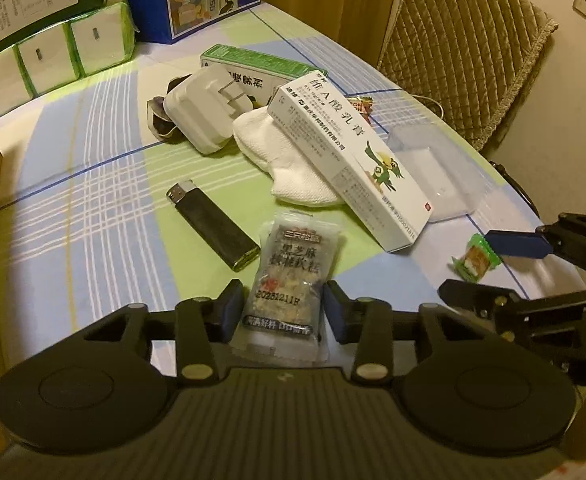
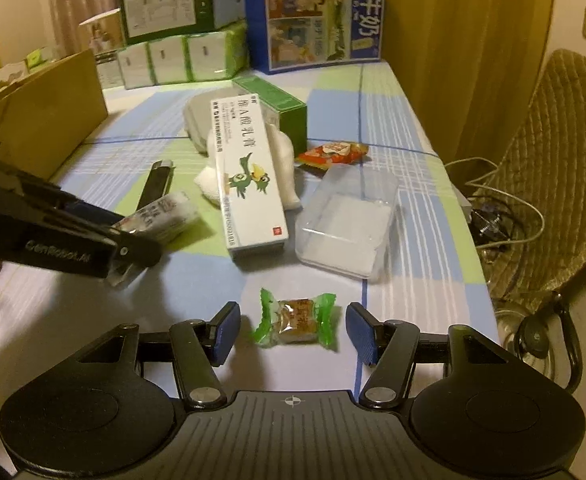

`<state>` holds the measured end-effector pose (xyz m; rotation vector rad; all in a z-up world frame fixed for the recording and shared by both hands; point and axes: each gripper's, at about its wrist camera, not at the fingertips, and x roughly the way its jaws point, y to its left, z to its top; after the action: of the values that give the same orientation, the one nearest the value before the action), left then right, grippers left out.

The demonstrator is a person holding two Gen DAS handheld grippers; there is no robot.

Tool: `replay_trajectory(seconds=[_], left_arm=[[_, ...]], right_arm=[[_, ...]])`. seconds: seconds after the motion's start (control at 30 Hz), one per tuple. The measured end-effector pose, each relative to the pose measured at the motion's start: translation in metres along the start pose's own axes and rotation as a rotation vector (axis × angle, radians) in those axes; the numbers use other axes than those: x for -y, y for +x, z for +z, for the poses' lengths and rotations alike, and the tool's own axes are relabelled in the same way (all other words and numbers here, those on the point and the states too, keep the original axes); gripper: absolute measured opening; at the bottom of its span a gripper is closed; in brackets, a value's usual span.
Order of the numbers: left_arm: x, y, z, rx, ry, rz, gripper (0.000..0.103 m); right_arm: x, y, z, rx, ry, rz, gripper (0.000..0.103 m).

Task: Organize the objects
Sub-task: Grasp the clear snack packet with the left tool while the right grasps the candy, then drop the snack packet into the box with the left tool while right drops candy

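My left gripper [image 1: 285, 308] is low over the checked tablecloth, its blue pads pressed against both long edges of a clear snack packet [image 1: 287, 276] with dark print. From the right wrist view the left gripper [image 2: 137, 236] reaches in from the left over that packet [image 2: 161, 216]. My right gripper [image 2: 293, 332] stands open around a green-wrapped candy [image 2: 295, 322] lying on the cloth, with a gap on each side. The left wrist view also shows the right gripper [image 1: 489, 268] and the candy [image 1: 475, 260] at the right table edge.
Beyond the grippers lie a black lighter [image 1: 213, 224], a white medicine box [image 2: 249, 176] on a white cloth [image 1: 293, 168], a clear plastic tub [image 2: 345, 220], a white charger [image 1: 201, 108], a green box [image 2: 281, 108] and a red snack [image 2: 333, 152]. A cardboard box [image 2: 45, 120] stands left, a chair [image 1: 473, 52] right.
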<state>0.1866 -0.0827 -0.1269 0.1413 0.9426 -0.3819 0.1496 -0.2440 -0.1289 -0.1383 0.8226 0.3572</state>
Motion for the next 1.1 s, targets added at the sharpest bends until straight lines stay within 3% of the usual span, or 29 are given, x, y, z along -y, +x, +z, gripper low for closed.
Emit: replay_trajectory(seconds=[0.07, 0.13, 0.23, 0.3, 0.37, 0.67, 0.9, 1.1], left_arm=[[0.001, 0.001, 0.001, 0.017, 0.013, -0.005, 0.053], [0.002, 0.004, 0.003, 0.019, 0.031, -0.015, 0.053], [0.003, 0.009, 0.005, 0.006, 0.042, -0.012, 0.052], [0.006, 0.009, 0.006, -0.001, 0.066, -0.003, 0.050], [0.008, 0.008, 0.007, -0.004, 0.075, -0.010, 0.033], [0.009, -0.018, -0.001, -0.028, 0.056, 0.011, 0.032], [0.003, -0.074, 0.005, 0.040, 0.002, 0.008, 0.032], [-0.014, -0.136, 0.002, 0.113, -0.030, 0.053, 0.032]], right_arm=[[0.000, -0.001, 0.001, -0.004, -0.003, -0.016, 0.040], [0.003, -0.003, 0.001, -0.008, 0.001, -0.017, 0.030], [0.007, -0.005, 0.000, -0.011, 0.021, -0.016, 0.024], [0.010, -0.007, 0.000, -0.015, 0.038, -0.015, 0.023], [0.011, -0.007, 0.001, -0.019, 0.045, -0.015, 0.023], [0.009, -0.031, 0.006, -0.012, 0.065, -0.019, 0.022], [-0.010, -0.071, 0.032, 0.050, 0.049, 0.009, 0.022], [-0.049, -0.109, 0.059, 0.119, 0.024, 0.091, 0.022]])
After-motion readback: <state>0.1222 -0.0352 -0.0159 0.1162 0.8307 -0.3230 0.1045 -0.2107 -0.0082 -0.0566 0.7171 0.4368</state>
